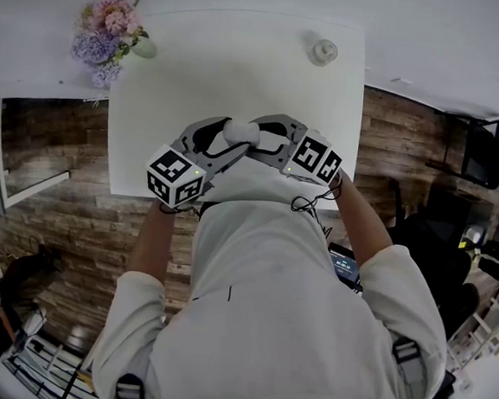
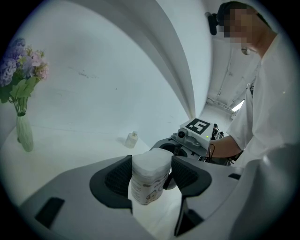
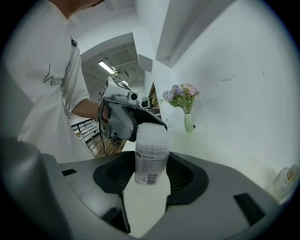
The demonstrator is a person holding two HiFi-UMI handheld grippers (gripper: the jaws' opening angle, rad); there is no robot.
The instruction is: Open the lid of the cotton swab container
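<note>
The cotton swab container point(image 1: 240, 133), a white translucent cylinder with a printed label and its lid on, is near the front edge of the white table point(image 1: 244, 63). In the left gripper view, the left gripper point(image 2: 151, 171) is shut on the container point(image 2: 149, 180), its pads flanking the upper part by the lid. My right gripper point(image 3: 151, 173) comes from the opposite side and is shut on the labelled lower body point(image 3: 152, 159). In the head view, the left gripper point(image 1: 229, 140) and right gripper point(image 1: 259, 139) meet at the container.
A vase of pink and purple flowers point(image 1: 110, 39) stands at the table's far left corner. A small clear bottle point(image 1: 323, 50) sits at the far right. The person's torso is close against the table's front edge, with wooden floor on both sides.
</note>
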